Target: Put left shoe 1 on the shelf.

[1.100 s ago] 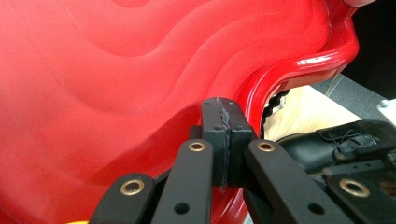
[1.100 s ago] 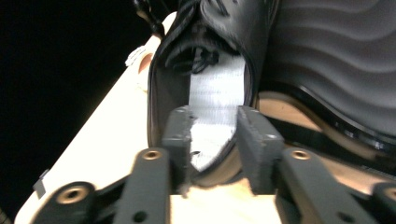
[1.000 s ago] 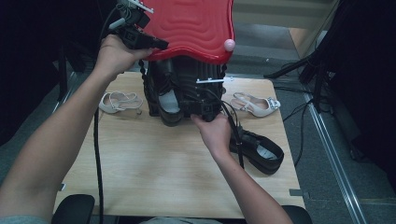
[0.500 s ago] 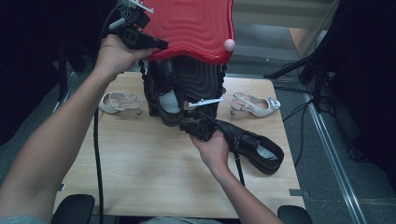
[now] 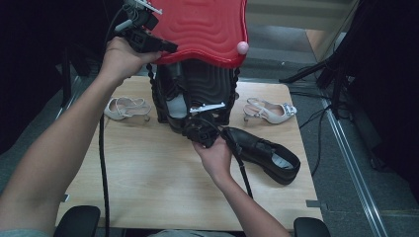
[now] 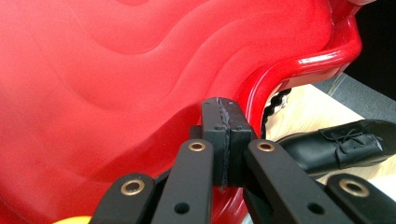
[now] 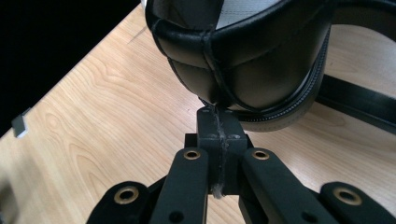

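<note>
1. The step in hand, as I read it, is handling the pair of black shoes at the black case (image 5: 207, 89), which stands at the middle of the tabletop's (image 5: 148, 173) far edge with its red lid (image 5: 202, 27) raised.
2. The left gripper (image 5: 165, 47) sits at the lid's left edge, jaws together and tips against the red surface. It seems to prop the lid up. I cannot tell whether anything thin is pinched.
3. The right gripper (image 7: 219, 130) is low at the case's front, jaws together. Its tips touch the lower edge of the heel of the black shoe in the case mouth (image 7: 243, 60), and nothing shows between the pads.
4. The other black shoe (image 5: 262, 153) lies on the tabletop near the right edge, just beside the right hand.
5. Next, the right jaws would need to part and close on the heel rim to shift that shoe, while the lid is kept up.
6. A white sandal (image 5: 126, 107) lies left of the case and another white sandal (image 5: 269, 111) lies right of it, both clear of the work.
7. The case's chain (image 5: 236, 84) and the right gripper's cable, which crosses the shoe on the tabletop, could snag.
</note>
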`<state>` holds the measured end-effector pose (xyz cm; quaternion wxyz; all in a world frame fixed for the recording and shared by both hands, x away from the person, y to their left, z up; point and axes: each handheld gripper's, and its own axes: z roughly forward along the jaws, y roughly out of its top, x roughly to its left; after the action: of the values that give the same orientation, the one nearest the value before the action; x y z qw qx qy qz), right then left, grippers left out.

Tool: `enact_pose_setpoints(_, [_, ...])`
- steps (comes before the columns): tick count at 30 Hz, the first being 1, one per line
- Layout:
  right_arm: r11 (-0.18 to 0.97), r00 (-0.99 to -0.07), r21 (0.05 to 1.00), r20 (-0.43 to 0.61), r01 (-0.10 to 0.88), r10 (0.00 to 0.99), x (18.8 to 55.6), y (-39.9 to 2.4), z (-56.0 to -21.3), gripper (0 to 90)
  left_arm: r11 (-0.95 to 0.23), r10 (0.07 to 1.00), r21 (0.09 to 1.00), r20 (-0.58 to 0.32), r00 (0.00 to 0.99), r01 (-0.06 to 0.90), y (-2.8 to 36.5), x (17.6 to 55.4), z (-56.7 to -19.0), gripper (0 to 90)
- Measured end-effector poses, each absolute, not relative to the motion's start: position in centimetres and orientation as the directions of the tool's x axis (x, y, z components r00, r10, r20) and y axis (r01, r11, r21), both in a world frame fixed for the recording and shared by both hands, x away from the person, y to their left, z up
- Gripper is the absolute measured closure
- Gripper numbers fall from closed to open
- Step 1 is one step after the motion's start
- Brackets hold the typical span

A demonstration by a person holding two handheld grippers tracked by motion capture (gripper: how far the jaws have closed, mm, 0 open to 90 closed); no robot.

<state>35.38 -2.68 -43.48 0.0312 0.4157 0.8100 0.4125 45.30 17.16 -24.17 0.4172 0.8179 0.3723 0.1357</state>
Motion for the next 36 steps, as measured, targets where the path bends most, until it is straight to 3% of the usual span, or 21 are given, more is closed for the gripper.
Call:
enact_pose_setpoints(18, [0.277,-0.63,0.675,0.354,0.683,0.691,36.0,-2.0,-43.3,90.0,-0.385,0.739,0.78,-0.06,0.671,0.493,17.2,45.3,-24.2,90.0])
enact_pose_setpoints(24, [0.252,-0.636,0.718,0.33,0.649,0.698,36.1,-2.3,-42.3,90.0,-0.394,0.732,0.773,-0.064,0.679,0.498,17.5,45.3,-24.1,90.0])
enact_pose_setpoints(36, [0.239,-0.61,0.703,0.336,0.67,0.718,39.0,-0.5,-41.7,90.0,-0.393,0.738,0.775,-0.056,0.672,0.496,17.3,45.2,-24.1,90.0])
